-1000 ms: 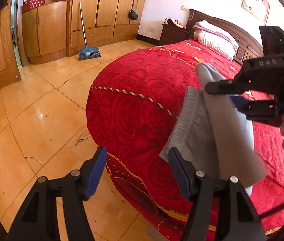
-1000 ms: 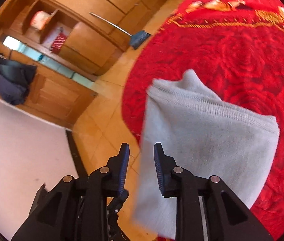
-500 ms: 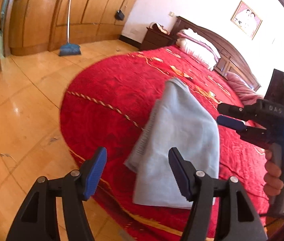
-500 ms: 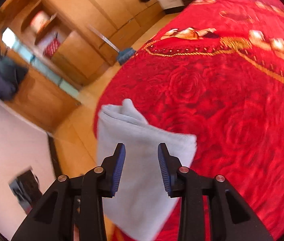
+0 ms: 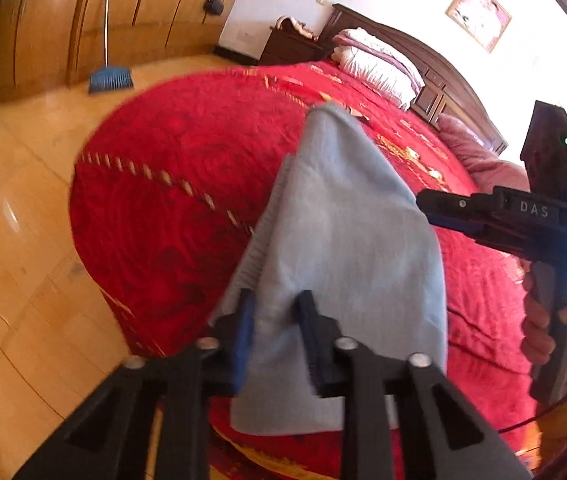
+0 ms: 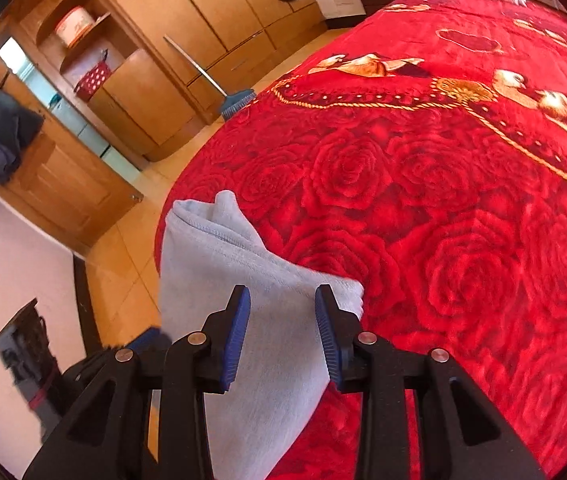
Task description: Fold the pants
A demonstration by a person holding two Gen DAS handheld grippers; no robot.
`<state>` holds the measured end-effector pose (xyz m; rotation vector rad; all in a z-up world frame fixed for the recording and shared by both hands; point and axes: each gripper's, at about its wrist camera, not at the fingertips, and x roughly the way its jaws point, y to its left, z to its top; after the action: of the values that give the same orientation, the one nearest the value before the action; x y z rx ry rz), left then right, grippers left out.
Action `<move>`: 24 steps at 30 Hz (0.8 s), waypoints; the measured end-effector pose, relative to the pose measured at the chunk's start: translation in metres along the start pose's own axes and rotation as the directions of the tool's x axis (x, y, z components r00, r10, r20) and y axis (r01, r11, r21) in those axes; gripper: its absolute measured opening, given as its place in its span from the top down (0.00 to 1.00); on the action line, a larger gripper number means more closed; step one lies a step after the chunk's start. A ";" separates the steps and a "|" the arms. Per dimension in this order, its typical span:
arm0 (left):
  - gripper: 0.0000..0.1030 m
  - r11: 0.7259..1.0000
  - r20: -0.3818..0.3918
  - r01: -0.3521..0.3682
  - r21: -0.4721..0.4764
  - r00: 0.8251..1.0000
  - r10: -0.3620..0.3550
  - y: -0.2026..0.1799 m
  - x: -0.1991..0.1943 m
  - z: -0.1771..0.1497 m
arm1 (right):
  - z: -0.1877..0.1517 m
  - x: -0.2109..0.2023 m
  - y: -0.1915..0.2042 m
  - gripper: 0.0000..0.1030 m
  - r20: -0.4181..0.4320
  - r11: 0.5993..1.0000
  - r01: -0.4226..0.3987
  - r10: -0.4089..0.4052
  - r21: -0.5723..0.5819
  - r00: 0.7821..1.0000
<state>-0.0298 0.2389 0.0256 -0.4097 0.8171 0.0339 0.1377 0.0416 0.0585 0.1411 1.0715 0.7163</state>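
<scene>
The folded light grey pants [image 5: 343, 248] lie on the red bedspread [image 5: 171, 184] near the bed's foot corner, one end hanging over the edge. My left gripper [image 5: 273, 316] hovers over the near end of the pants, its jaws narrowed but apart, with cloth showing between them. My right gripper [image 6: 283, 312] is open just above the pants [image 6: 219, 268], holding nothing. It also shows in the left wrist view [image 5: 483, 216] at the right, by the pants' far side.
Wooden wardrobes [image 6: 211, 12] line the far wall, with a blue broom [image 5: 109, 78] leaning on them. Pillows [image 5: 375, 60] and a dark headboard [image 5: 443, 80] are at the bed's head. Tiled floor [image 5: 15, 208] lies left of the bed.
My left gripper's jaws have narrowed from wide open and moved in over the pants' near end. The right gripper has opened a little wider and drawn back along the pants.
</scene>
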 end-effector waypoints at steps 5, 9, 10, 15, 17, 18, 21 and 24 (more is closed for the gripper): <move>0.86 0.993 0.013 -0.096 0.065 0.995 0.096 -0.004 0.006 0.018 | -0.028 -0.019 -0.007 0.55 -0.009 0.998 -0.036 0.037 0.048 0.999; 0.82 0.996 0.004 -0.042 0.081 0.999 0.042 -0.003 0.004 0.030 | -0.054 -0.020 -0.013 0.53 -0.034 0.997 -0.041 0.044 0.067 0.998; 0.73 0.996 -0.001 -0.030 0.083 1.000 0.030 -0.002 0.003 0.033 | -0.058 -0.016 -0.015 0.53 -0.040 0.996 -0.046 0.049 0.078 0.998; 0.50 0.995 -0.050 0.052 0.087 0.998 -0.048 0.002 0.000 0.041 | -0.064 0.011 -0.022 0.53 -0.080 0.988 -0.083 0.094 0.128 0.992; 0.49 0.993 -0.074 0.064 0.101 0.996 -0.056 0.001 0.004 0.043 | -0.064 0.016 -0.026 0.53 -0.064 0.985 -0.106 0.116 0.139 0.991; 0.49 0.992 -0.085 0.064 0.109 0.995 -0.054 0.001 0.008 0.044 | -0.065 0.018 -0.028 0.52 -0.059 0.982 -0.118 0.128 0.150 0.990; 0.49 0.990 -0.126 0.054 0.131 0.991 -0.038 0.002 0.020 0.043 | -0.067 0.023 -0.036 0.50 -0.038 0.970 -0.162 0.171 0.179 0.984; 0.49 0.990 -0.137 0.068 0.123 0.989 -0.051 0.002 0.028 0.041 | -0.069 0.024 -0.040 0.49 -0.026 0.964 -0.187 0.195 0.186 0.980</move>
<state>0.0175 0.2524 0.0297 -0.3180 0.9331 -0.1020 0.1050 0.0100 -0.0112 0.3932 1.1759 0.7959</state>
